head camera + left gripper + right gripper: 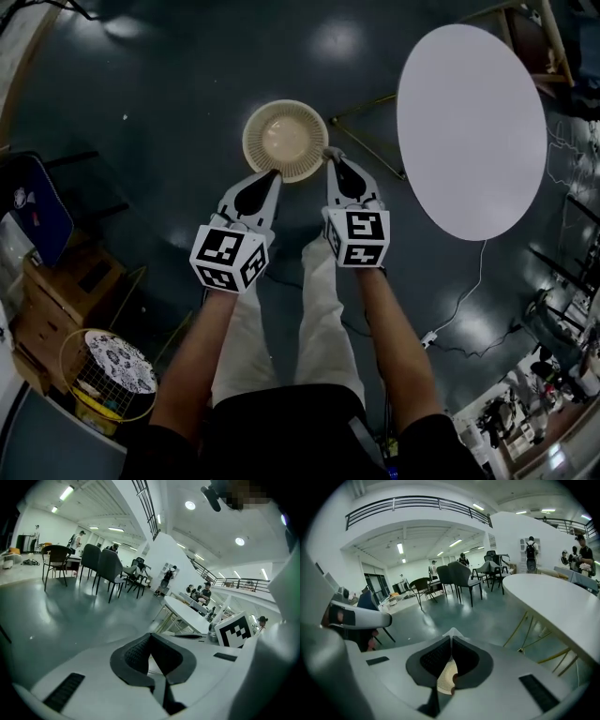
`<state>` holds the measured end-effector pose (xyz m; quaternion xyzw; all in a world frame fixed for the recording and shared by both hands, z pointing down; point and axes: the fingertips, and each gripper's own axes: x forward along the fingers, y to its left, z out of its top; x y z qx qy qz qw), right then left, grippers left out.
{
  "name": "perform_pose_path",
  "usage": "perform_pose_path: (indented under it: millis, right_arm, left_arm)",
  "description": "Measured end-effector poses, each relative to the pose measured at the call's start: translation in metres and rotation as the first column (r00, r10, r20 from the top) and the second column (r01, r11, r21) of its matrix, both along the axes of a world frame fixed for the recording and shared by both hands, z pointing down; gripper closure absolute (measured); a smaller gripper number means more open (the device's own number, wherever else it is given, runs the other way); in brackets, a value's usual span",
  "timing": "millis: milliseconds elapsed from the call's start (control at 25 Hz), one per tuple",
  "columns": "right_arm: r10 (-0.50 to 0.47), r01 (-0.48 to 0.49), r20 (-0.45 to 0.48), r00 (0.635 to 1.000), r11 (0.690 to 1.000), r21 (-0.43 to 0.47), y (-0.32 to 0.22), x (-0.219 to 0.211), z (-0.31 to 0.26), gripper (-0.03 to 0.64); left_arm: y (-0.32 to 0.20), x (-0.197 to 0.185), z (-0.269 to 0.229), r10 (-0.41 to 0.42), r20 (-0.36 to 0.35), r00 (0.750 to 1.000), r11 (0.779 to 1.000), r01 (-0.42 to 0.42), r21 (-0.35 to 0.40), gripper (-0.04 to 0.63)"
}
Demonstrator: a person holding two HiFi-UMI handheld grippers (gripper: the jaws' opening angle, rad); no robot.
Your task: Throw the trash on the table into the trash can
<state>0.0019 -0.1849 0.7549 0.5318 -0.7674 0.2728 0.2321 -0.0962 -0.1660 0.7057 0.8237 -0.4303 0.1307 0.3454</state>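
The left gripper (273, 174) and the right gripper (330, 153) are held side by side above the floor (141, 84); their tips are seen at the near rim of the cream, ribbed trash can (251, 141), which is stood on the floor just left of the white oval table (472, 131). The right gripper's jaws are pressed together on a small white scrap (452, 632), which is pinched at their tips over the can's right rim; the left gripper's jaws are also closed together, and nothing is seen between them.
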Motion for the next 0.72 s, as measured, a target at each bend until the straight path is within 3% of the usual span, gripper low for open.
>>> perform_pose_path:
  millis: [720]
  right_arm:
    - [-0.030, 0.028, -0.012, 0.999, 0.993, -0.116, -0.007, -0.046, 0.137, 0.592]
  left_arm:
    - [-0.007, -0.028, 0.127, 0.005, -0.019, 1.000, 0.995, -0.007, -0.096, 0.584]
